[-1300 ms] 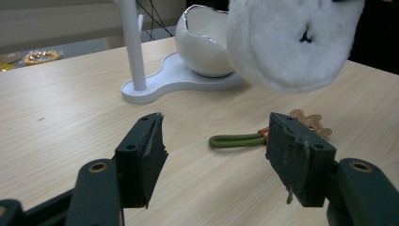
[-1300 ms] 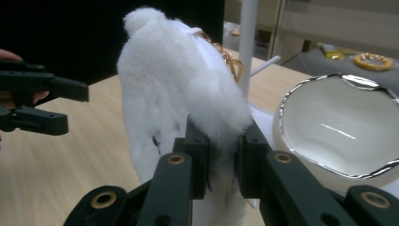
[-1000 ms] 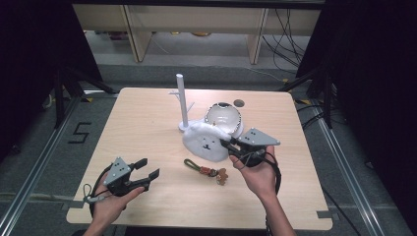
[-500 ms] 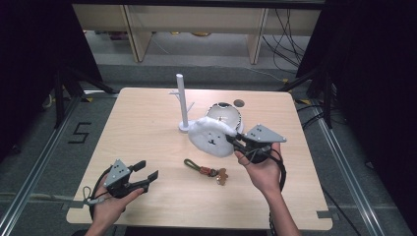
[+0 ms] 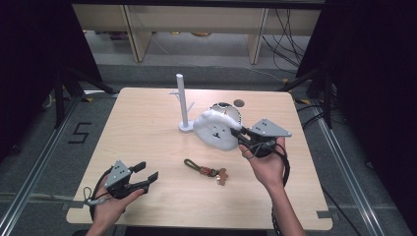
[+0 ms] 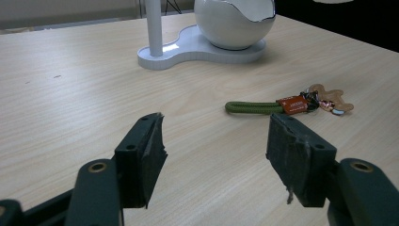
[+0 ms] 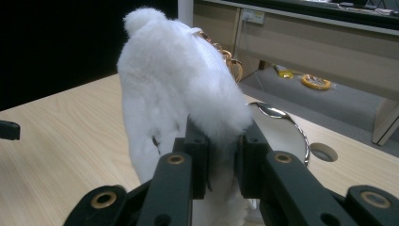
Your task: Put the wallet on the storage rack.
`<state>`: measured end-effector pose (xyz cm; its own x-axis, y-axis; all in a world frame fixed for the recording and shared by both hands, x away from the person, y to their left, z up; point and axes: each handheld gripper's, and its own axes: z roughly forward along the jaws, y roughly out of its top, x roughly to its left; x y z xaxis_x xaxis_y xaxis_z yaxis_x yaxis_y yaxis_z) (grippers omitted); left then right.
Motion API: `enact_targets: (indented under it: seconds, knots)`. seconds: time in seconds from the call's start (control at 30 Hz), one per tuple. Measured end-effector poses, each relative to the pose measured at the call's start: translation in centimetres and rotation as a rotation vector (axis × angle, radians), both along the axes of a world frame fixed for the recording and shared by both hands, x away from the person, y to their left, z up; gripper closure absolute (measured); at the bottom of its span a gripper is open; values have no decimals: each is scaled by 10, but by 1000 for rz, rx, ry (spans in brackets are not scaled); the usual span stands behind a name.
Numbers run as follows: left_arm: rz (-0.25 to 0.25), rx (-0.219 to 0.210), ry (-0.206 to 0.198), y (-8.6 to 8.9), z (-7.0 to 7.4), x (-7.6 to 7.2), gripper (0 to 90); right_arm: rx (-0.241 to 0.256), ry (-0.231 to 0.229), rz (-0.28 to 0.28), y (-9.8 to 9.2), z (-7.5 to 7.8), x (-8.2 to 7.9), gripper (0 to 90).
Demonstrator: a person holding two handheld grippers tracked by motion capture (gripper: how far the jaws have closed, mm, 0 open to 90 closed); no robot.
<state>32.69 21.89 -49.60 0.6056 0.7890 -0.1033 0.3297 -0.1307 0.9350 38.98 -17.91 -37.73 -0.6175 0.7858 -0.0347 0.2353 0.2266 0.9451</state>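
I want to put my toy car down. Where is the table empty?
The far left of the table, left of the white stand, is bare. So is the near edge between the left gripper and the keychain. It is crowded around the fluffy white toy and right gripper.

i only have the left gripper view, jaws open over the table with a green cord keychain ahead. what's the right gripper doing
Observer: The right gripper is shut on a fluffy white plush pouch.
Operator: is the pouch on the table
Observer: It looks lifted, above the white round holder, in the high view.
Operator: anything on the pouch
Observer: A small dark face marking on its underside, and gold rings at the top.
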Motion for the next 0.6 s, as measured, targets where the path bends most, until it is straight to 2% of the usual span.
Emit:
enact_targets:
  seconds: [0.03, 0.1, 0.2, 0.23, 0.27, 0.4, 0.47, 0.6]
  knots:
    - [1, 0, 0, 0, 0, 0, 363, 3, 11, -8, 0, 1, 0, 787]
    - [1, 0, 0, 0, 0, 0, 363, -6, -9, -2, -2, 2, 3, 787]
    - [2, -1, 0, 0, 0, 0, 362, -3, -5, -4, -3, 4, 5, 787]
    - [3, -1, 0, 0, 0, 0, 363, 9, -10, -1, -2, 4, 6, 787]
    - [3, -1, 0, 0, 0, 0, 363, -1, -21, 1, -3, 5, 7, 787]
    - [2, 0, 3, -1, -1, -1, 363, 14, -6, -18, -4, 7, 9, 787]
    - [4, 9, 6, -1, 0, -1, 363, 19, -17, -19, -5, 8, 12, 787]
    - [2, 11, 5, -1, 0, -1, 363, 4, -21, -25, -7, 10, 15, 787]
